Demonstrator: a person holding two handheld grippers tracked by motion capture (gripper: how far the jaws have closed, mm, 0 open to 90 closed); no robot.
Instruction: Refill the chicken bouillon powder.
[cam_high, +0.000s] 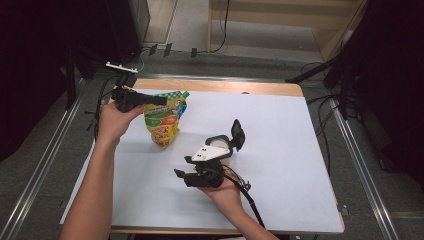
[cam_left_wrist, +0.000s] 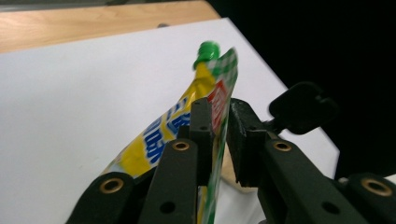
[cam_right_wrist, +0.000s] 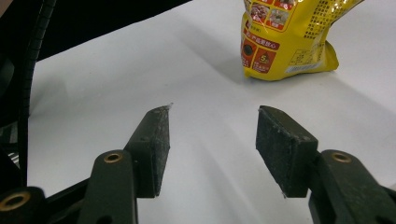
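A yellow spouted pouch (cam_high: 165, 122) with a green cap (cam_left_wrist: 205, 50) stands on the white sheet, left of centre. My left gripper (cam_high: 160, 100) reaches in from the left at the pouch's top. In the left gripper view the jaws (cam_left_wrist: 219, 116) bracket the pouch's (cam_left_wrist: 154, 140) checkered top seam with a narrow gap, wider than the thin seam, so the pads are not pressing on it. My right gripper (cam_high: 182, 166) hovers low near the table's middle front, pointing left. Its jaws (cam_right_wrist: 212, 140) stand open over bare sheet, with the pouch (cam_right_wrist: 289, 42) farther ahead.
A white cup with a raised black flip lid (cam_high: 235, 135) stands just behind my right gripper. The lid (cam_left_wrist: 301, 109) also appears past my left jaws. The white sheet (cam_high: 280, 115) covers a wooden table. Cables and dark stands ring the table.
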